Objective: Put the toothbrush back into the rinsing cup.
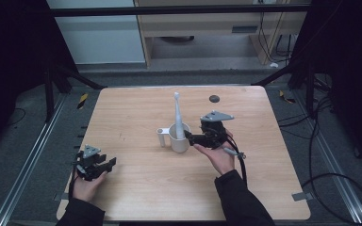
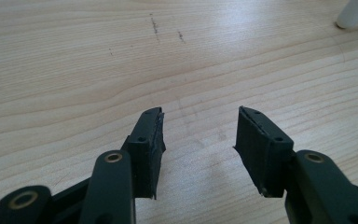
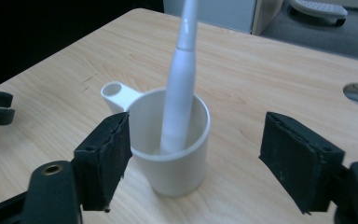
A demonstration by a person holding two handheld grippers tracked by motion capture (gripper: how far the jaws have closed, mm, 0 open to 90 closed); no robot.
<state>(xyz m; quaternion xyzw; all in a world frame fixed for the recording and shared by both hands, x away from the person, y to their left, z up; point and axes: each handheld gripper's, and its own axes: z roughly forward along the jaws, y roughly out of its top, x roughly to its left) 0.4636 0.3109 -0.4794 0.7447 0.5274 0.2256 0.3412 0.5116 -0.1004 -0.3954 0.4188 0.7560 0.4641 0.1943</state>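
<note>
The white cup stands on the table right in front of the right gripper, and a tall white toothbrush stands in it, leaning on the rim. The right gripper is let go, its jaws wide apart with the cup just past them and nothing pressed between them. The left jaw of that gripper looks very near the cup's wall, on the side where the little handle sticks out. I think that is the risky bit. If the hand swings sideways now, that jaw could bump the cup and push it along the table, or tip it. The toothbrush is tall and only leans there, so a small knock could make it wobble, swing round, or fall out and roll away. If the gripper comes forward again, a jaw could hit the rim instead of going round it. The black cable hanging from the right gripper could also drag near the cup if the hand turns. The left gripper rests well apart from the cup, near the person's side of the table, also loose and holding nothing, so it cannot catch anything that falls.
</note>
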